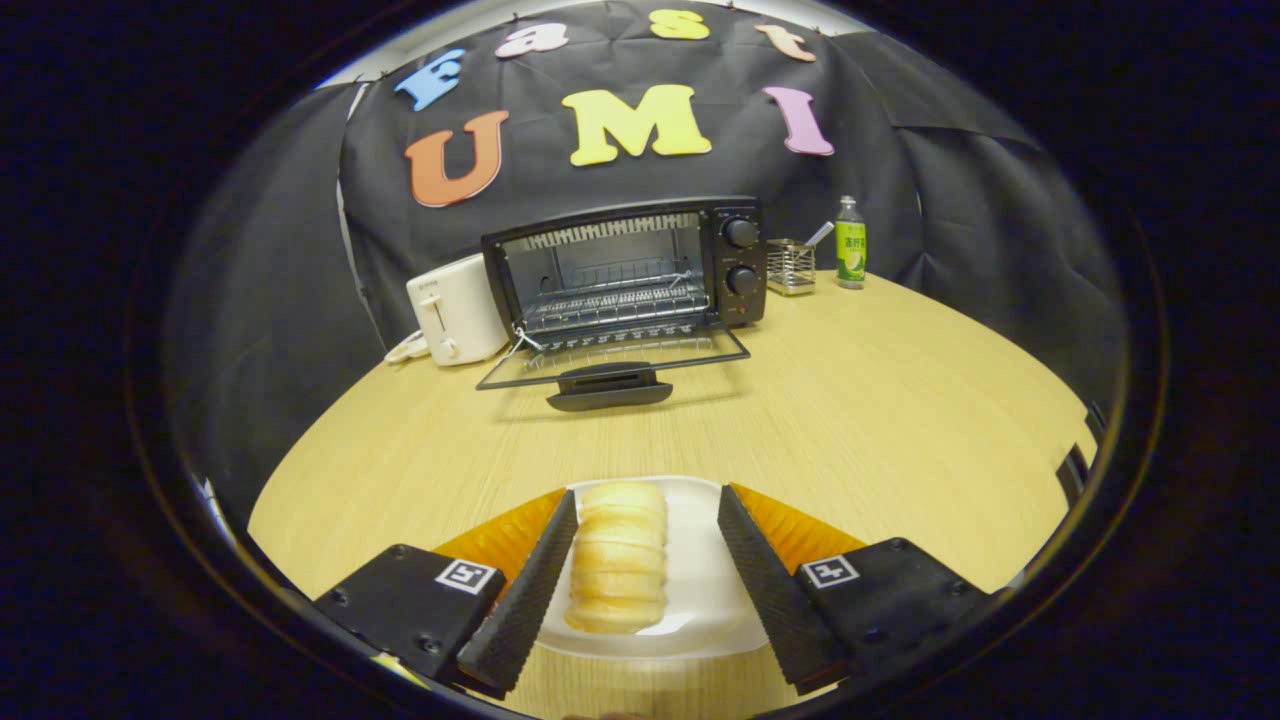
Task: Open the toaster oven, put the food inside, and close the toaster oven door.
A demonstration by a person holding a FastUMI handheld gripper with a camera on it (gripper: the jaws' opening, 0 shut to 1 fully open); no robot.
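One bread roll (618,556) lies on the plate (700,590) between our claw's (640,590) wide-open, empty fingers, its long axis running along them toward the open oven (625,270) across the counter (850,400), nearer the left finger (525,590).

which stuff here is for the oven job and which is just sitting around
For the job: toaster oven, its door already down; bread roll on the white plate; gripper open, fingers either side of the roll.

Lying about: white toaster, wire caddy, green bottle.
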